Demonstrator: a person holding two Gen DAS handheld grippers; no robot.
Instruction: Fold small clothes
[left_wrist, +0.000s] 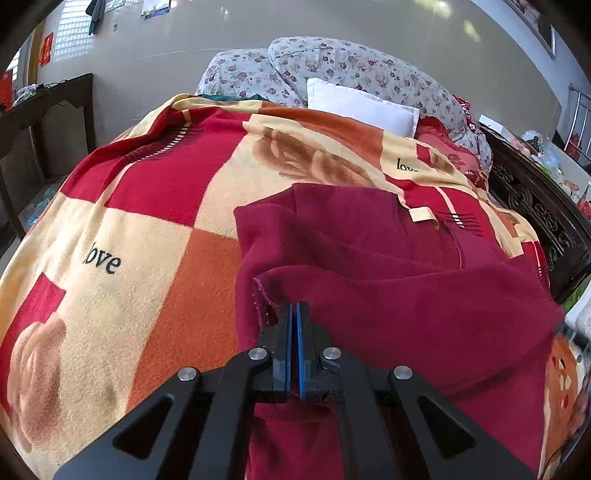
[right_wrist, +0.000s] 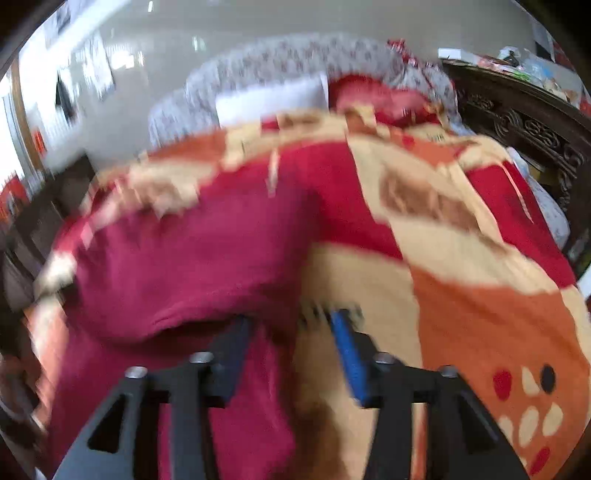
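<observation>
A dark red fleece garment (left_wrist: 388, 266) lies on a checked blanket (left_wrist: 147, 221) on the bed, its near part folded over itself. My left gripper (left_wrist: 294, 306) is shut on the folded edge of the garment near its left corner. In the blurred right wrist view the same garment (right_wrist: 192, 258) lies to the left. My right gripper (right_wrist: 291, 317) is open, with its left finger at the garment's near edge and its right finger over the blanket (right_wrist: 461, 295); nothing is between the fingers.
A white pillow (left_wrist: 362, 107) and a floral quilt (left_wrist: 332, 66) lie at the head of the bed. A dark carved wooden headboard (left_wrist: 535, 206) stands on the right. A dark table (left_wrist: 44, 107) stands at the left by the wall.
</observation>
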